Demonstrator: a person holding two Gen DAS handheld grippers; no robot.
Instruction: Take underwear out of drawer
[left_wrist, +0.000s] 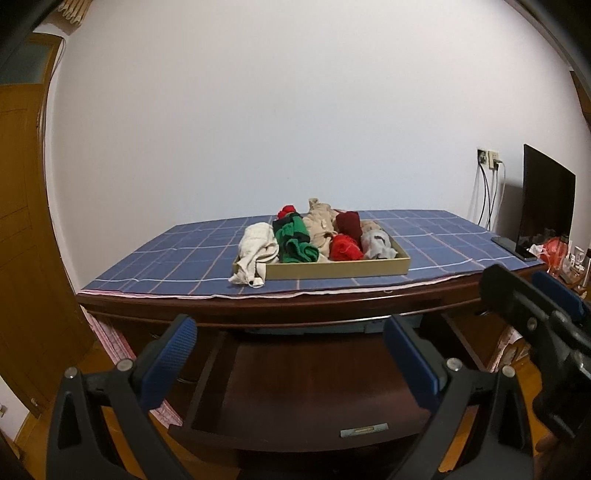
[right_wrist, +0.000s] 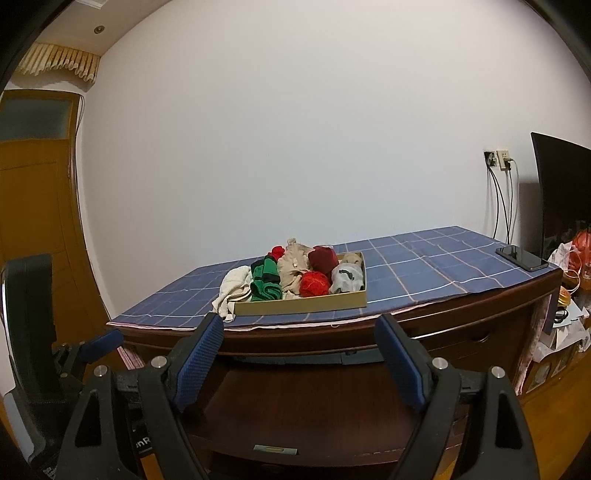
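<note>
underwear (left_wrist: 295, 240) fills tray (left_wrist: 340, 268) nr desk edge, drawer (left_wrist: 303, 384) open.

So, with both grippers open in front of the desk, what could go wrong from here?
1. The cream garment already hangs over the tray's front left corner; pulling a neighbour may drag it off the desk.
2. The folded pieces are packed tightly, so gripping the green one might lift two at once.
3. The pulled-out drawer lies under the left gripper and right gripper; a low reach could bump it.
</note>
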